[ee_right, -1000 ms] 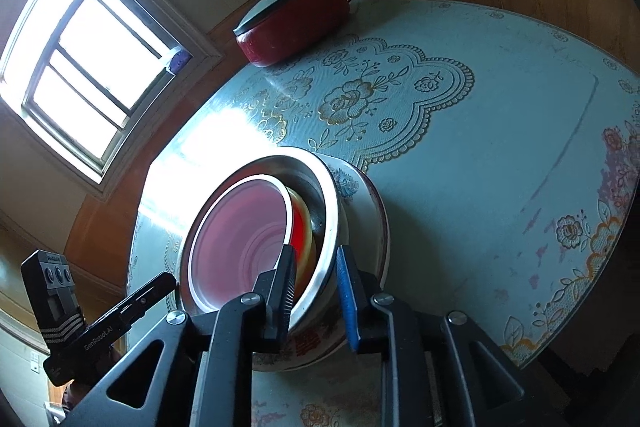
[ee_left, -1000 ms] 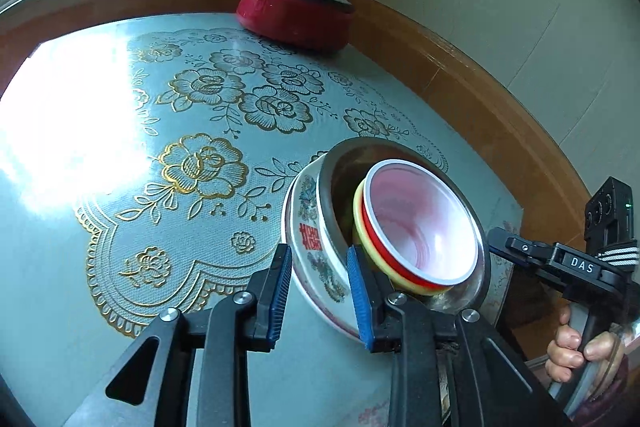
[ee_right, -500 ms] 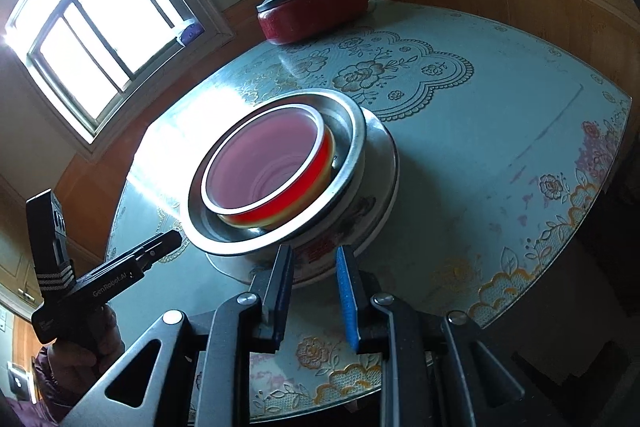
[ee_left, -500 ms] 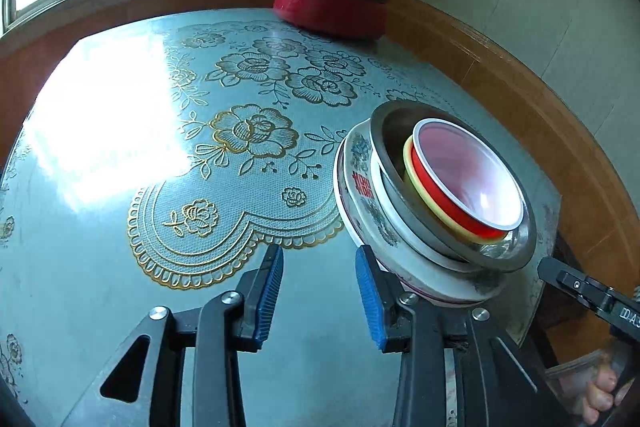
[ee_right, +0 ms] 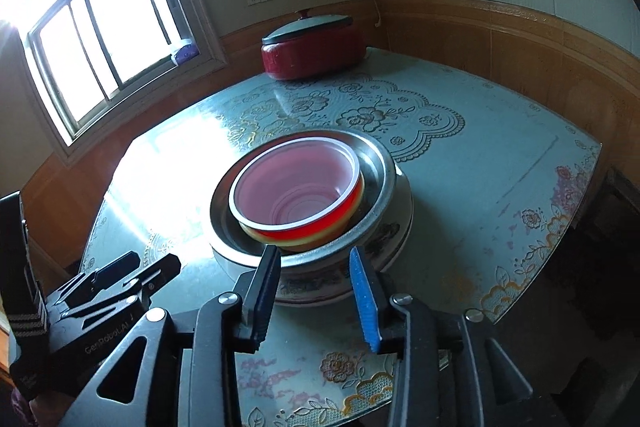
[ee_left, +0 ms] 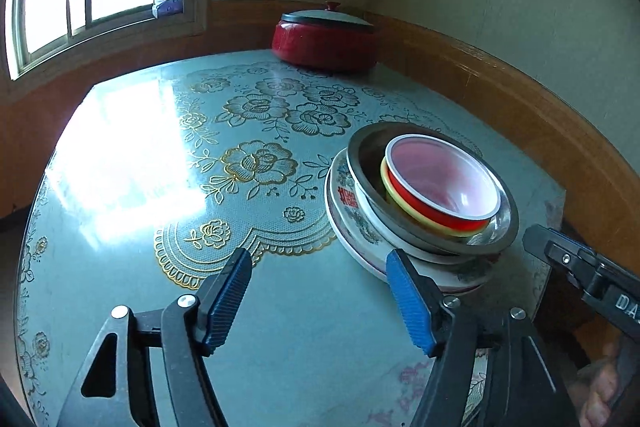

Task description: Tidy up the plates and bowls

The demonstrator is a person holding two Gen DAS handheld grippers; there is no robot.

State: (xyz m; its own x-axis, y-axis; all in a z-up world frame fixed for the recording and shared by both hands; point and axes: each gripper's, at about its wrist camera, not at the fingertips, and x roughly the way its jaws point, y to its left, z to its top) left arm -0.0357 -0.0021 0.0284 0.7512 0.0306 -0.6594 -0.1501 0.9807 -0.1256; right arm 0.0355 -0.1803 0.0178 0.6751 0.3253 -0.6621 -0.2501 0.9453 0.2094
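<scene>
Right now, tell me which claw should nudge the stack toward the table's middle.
Right, probably. The right claw faces the stack squarely, its jaws opening with nothing between them. The left claw, also opening and empty, points at bare table, with the stack off to its side.

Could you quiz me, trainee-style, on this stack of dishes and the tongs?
1. True or false: the red bowl sits inside the steel bowl.
2. What lies at the bottom of the stack? A) patterned plate B) red pot C) cup
3. Is anything between the left tongs or right tongs?

Key: 1 true; 2 A; 3 no, both are opening, empty.
</scene>
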